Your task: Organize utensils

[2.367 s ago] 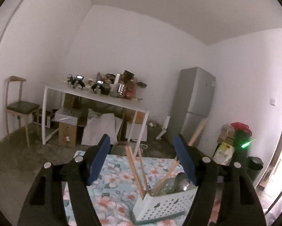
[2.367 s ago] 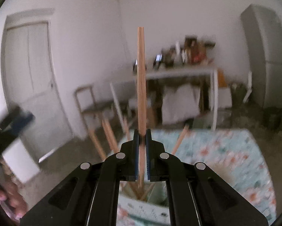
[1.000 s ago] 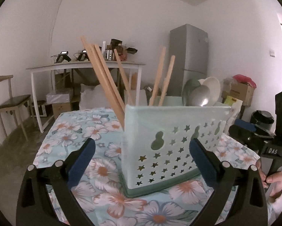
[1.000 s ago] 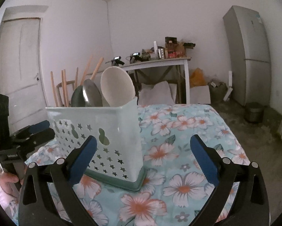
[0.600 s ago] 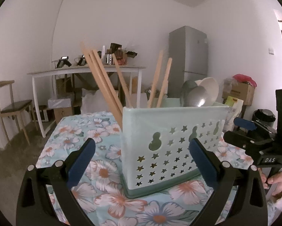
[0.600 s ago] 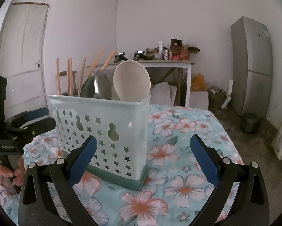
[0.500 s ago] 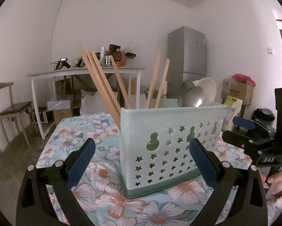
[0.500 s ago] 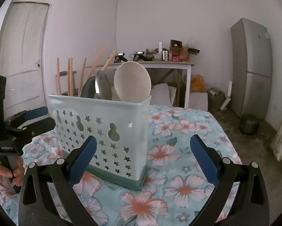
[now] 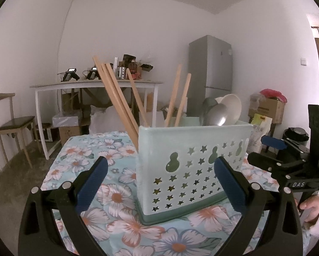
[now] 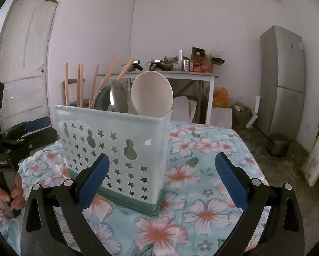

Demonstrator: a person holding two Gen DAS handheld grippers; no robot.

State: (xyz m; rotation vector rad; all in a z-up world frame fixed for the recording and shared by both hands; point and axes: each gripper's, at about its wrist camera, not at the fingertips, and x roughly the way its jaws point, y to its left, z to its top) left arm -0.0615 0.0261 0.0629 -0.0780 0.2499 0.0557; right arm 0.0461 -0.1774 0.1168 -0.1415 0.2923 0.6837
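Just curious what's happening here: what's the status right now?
Left gripper and right gripper open, empty. Chopsticks and spoons stand in the caddy. Nothing in the way.

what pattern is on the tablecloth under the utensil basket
Light blue tablecloth with pink-and-white flowers with orange centres, clearest in the right wrist view.
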